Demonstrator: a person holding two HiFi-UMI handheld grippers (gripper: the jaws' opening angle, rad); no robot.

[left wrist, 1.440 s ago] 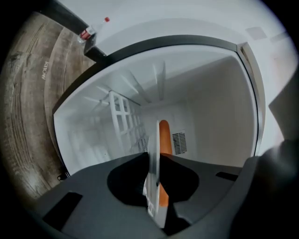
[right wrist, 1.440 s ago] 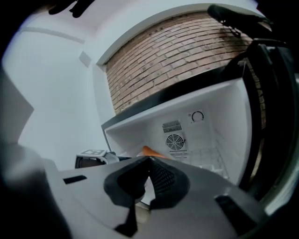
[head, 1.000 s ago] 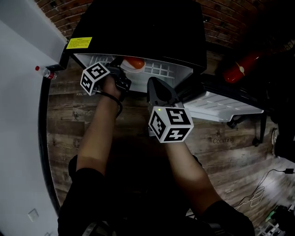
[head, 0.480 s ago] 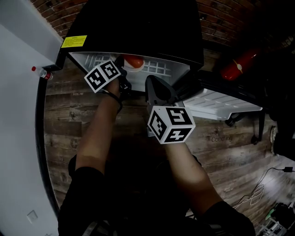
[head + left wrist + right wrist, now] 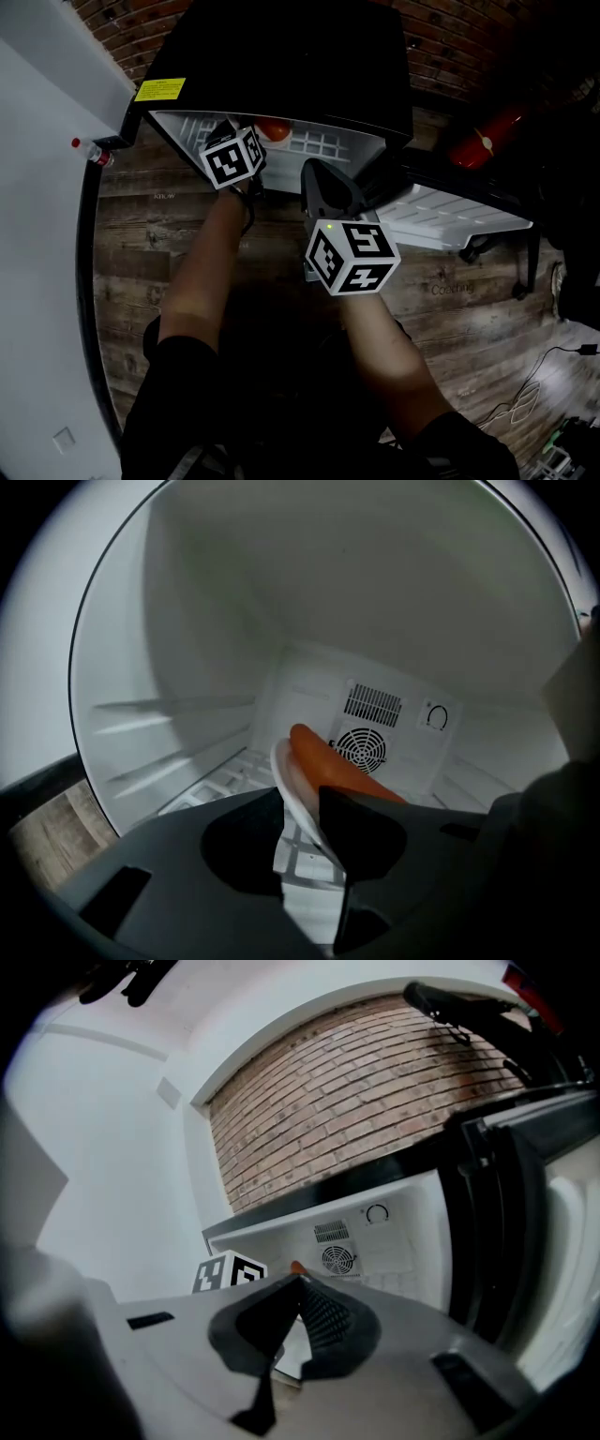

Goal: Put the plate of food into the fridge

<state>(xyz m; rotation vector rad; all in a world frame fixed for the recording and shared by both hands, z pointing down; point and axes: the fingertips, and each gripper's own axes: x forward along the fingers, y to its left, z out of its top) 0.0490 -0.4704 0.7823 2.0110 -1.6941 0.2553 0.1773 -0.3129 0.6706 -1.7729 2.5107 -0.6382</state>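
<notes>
One plate (image 5: 284, 775) sits inside the fridge (image 5: 187, 649), rim between the opening jaws of the left gripper (image 5: 302, 808); the right gripper (image 5: 298, 1283), clenched and empty, hangs outside.

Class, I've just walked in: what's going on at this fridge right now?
A person is working at an open fridge with a gripper in each hand. The left gripper reaches inside, and its jaws are opening around the rim of a white plate that carries orange food over the wire shelf. The right gripper hangs outside the fridge, shut and empty.
</notes>
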